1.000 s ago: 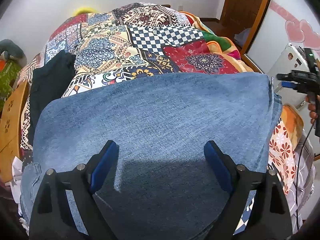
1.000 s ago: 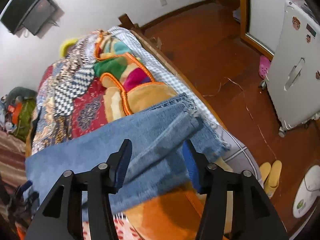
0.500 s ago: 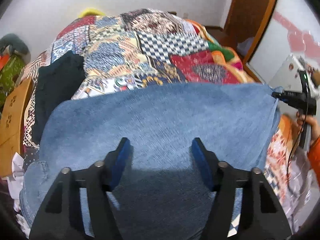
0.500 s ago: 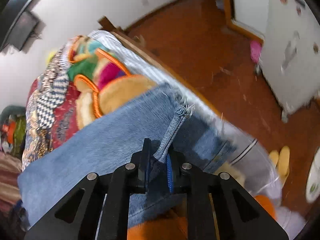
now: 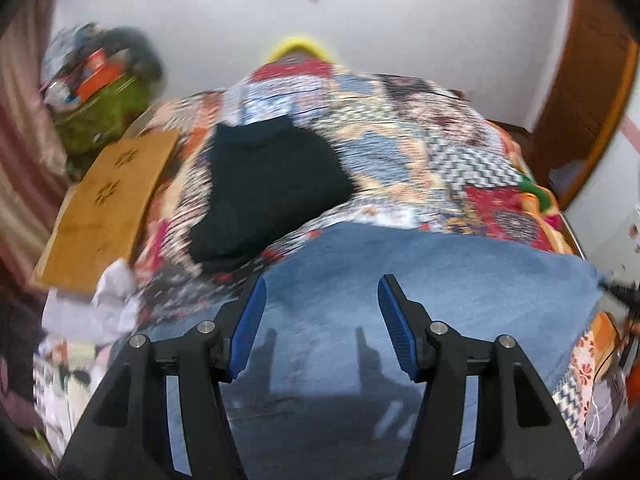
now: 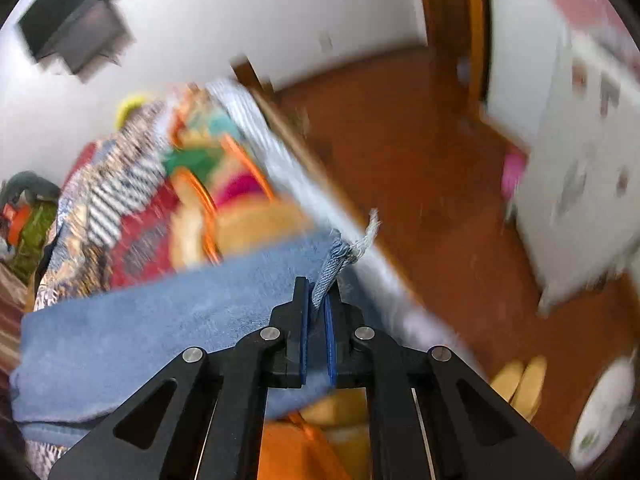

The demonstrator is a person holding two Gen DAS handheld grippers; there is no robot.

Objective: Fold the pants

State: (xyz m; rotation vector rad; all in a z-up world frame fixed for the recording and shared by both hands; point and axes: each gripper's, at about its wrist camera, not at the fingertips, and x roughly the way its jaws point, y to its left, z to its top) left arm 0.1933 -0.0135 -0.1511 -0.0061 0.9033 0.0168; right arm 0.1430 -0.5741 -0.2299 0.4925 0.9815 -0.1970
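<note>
Blue denim pants (image 5: 420,280) lie spread flat on the patchwork quilt (image 5: 400,152) of a bed, long axis running across the bed from one side to the other; in the left wrist view the cloth fills the lower half of the frame, its far edge a long curve below the quilt's pattern. The frayed hem end (image 6: 352,246) points toward the bed's side rail and the wooden floor (image 6: 420,168) (right wrist view), the other end running off to the lower left there. The right gripper (image 6: 319,308) is clenched on a pinched fold of the denim just behind that hem; the strip of cloth stands up between the blue pads. The left gripper (image 5: 320,320) hangs just over the denim with jaws parted, having narrowed a moment ago and then held; no cloth lies between its pads, and their shadows fall on the denim beneath. A folded black garment (image 5: 268,196) lies on the quilt just beyond the pants' far edge, left of centre; both views are motion-blurred.
</note>
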